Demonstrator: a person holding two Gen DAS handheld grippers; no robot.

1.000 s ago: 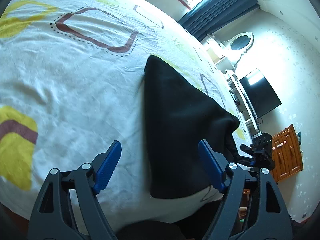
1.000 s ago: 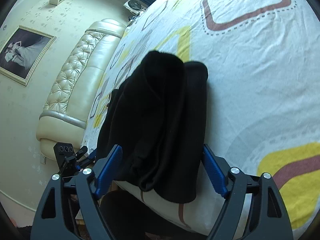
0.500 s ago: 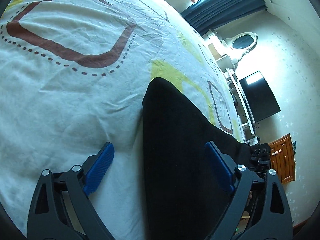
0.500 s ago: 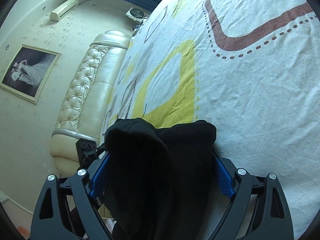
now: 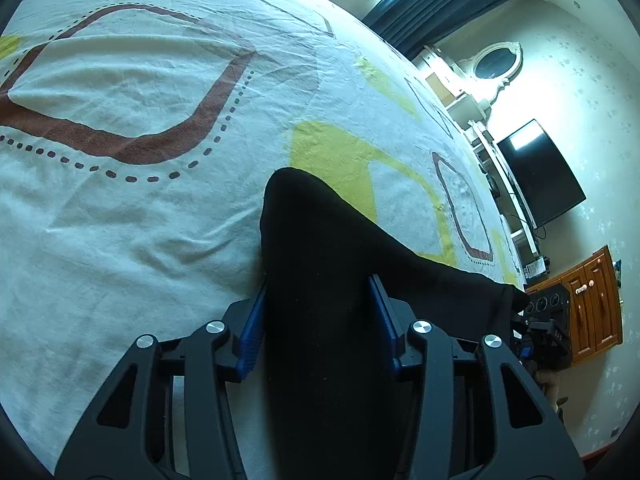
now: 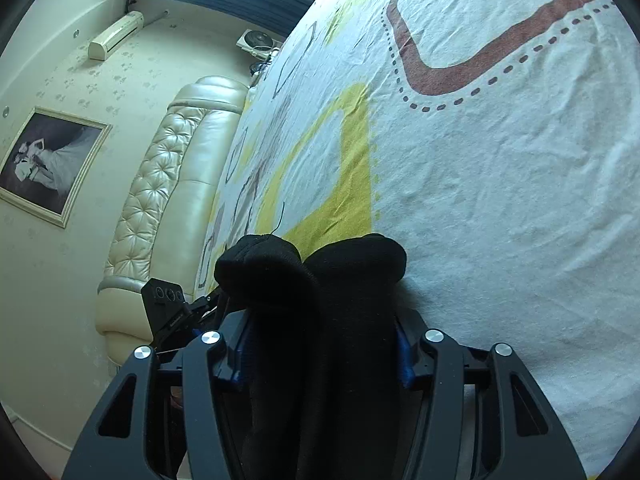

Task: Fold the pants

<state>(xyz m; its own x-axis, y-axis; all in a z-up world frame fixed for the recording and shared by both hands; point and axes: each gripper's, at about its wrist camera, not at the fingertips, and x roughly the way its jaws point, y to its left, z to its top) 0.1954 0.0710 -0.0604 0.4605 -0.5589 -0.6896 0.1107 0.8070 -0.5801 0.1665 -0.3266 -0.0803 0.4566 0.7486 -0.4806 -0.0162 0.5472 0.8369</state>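
While the black pants (image 5: 320, 280) are lying on the bed (image 5: 140, 220), left gripper (image 5: 318, 322) and right gripper (image 6: 322, 348) fingers are closing onto them, likely needing a level carry-over next.

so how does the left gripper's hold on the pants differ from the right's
The left gripper pinches a flat, smooth stretch of the black pants; the right gripper clamps a thick bunch with two rounded lumps. Both have just been closing, with fabric between the blue pads, over the patterned bedsheet.
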